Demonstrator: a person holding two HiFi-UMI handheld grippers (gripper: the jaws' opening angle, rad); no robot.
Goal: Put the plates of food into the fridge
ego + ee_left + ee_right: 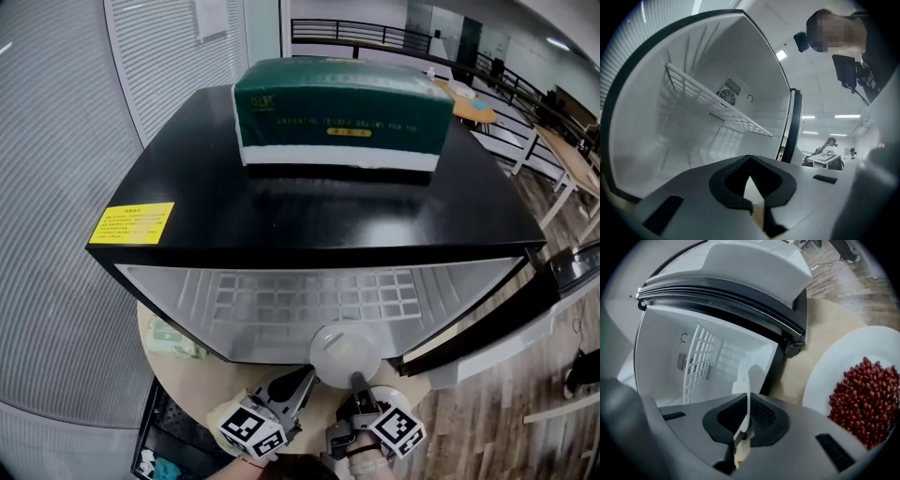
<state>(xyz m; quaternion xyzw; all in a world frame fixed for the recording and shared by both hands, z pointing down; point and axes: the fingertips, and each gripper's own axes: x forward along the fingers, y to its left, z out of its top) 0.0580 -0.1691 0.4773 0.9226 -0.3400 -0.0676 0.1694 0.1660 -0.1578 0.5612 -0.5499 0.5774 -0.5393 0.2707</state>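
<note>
Right gripper (743,430) with jaws clamped on a white plate's (740,376) rim, open fridge (661,348) ahead, bean plate (825,376) right of them. Left gripper (752,187) with jaws together, empty.

Open fridge (656,154), white wire shelf (717,105), rear vent (729,92).

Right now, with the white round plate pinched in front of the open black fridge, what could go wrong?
1. The right gripper clamps the white round plate only by its thin rim, so the plate could tip or slip out.
2. The white wire shelf inside the black fridge might catch the plate's edge on the way in.
</note>
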